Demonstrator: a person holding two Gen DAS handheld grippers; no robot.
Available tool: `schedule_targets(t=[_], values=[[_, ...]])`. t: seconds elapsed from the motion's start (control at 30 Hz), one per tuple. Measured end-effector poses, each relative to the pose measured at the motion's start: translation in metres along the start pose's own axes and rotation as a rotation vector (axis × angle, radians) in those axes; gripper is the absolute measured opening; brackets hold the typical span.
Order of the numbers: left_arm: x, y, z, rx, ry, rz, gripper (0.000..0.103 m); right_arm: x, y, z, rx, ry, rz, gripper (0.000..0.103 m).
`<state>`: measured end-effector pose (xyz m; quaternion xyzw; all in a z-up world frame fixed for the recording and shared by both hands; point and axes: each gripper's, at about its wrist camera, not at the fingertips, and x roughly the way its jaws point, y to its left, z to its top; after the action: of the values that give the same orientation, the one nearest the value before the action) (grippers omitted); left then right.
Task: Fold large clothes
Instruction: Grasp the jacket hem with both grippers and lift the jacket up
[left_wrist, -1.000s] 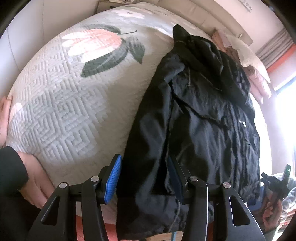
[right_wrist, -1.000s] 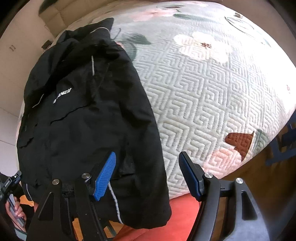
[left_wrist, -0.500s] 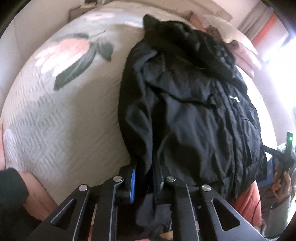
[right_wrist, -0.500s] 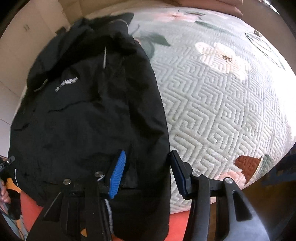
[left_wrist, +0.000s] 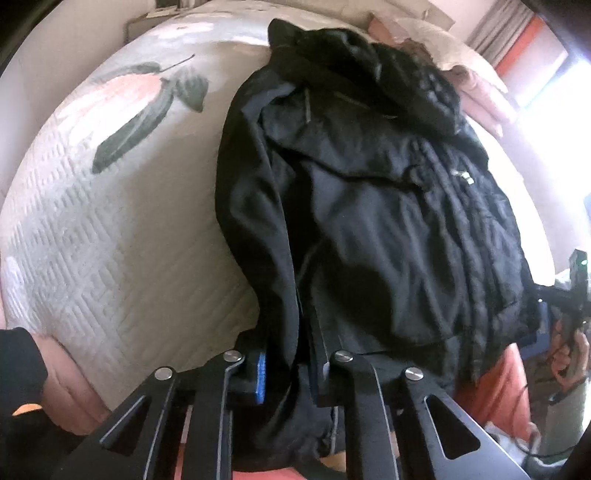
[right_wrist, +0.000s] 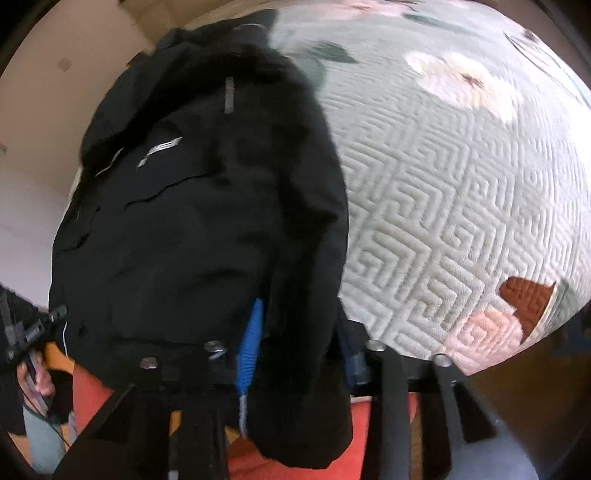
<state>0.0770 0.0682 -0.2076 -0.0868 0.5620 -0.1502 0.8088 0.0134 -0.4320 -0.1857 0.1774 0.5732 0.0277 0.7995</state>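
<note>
Black jacket (left_wrist: 369, 221) lies lengthwise on a bed under a quilted floral bedspread (left_wrist: 110, 240), hood end away from the cameras, hem end hanging over the near edge above an orange-red sheet (right_wrist: 314, 469). Left gripper (left_wrist: 286, 365): jaws narrow, having just closed, clamped on a fold of the jacket's sleeve edge at the hem; blue pad (left_wrist: 261, 373) visible against the cloth. Right gripper (right_wrist: 295, 343): jaws have just been closing, a thick bunch of the jacket's other side edge fills the gap between them, blue pad (right_wrist: 251, 343) pressed to the fabric. Left view alone shows pinkish pillows (left_wrist: 476, 92) beyond the hood, a curtained window at far right, and the person's dark sleeve (left_wrist: 18, 369) at lower left. Right view alone shows white lettering (right_wrist: 159, 149) on the jacket's chest, a grey reflective strip (right_wrist: 229, 95), and a rust-coloured flower print (right_wrist: 528, 299) near the bedspread's edge. Both views are somewhat blurred.
</note>
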Motion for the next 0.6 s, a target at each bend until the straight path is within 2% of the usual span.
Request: schedule_targets(t=[0.1,0.2,0.27,0.33,0.47,0.57,0.6], values=[[-0.029,0.001,0.005,-0.036,-0.078,-0.192,0.015,-0.021,0.015,0.001,-0.04,-0.032,0.109,0.037],[-0.034,0.001,0.008,-0.041,-0.082,-0.271,0.015,-0.015,0.019,0.0,-0.033,0.002,0.146,0.04],[-0.024,0.001,0.007,-0.047,-0.051,-0.262,0.017,0.0,0.017,-0.004,-0.02,0.048,0.133,0.041],[-0.013,0.007,0.003,-0.065,-0.02,-0.222,0.018,0.012,0.014,-0.011,-0.002,0.079,0.132,0.043],[-0.012,0.015,-0.006,-0.104,-0.019,-0.194,0.024,0.017,0.017,-0.017,-0.025,0.092,0.103,0.051],[-0.012,0.022,-0.009,-0.116,0.007,-0.186,0.032,0.02,0.024,-0.015,-0.042,0.113,0.108,0.059],[-0.01,0.024,-0.011,-0.121,0.017,-0.184,0.043,0.021,0.027,-0.015,-0.054,0.116,0.105,0.061]])
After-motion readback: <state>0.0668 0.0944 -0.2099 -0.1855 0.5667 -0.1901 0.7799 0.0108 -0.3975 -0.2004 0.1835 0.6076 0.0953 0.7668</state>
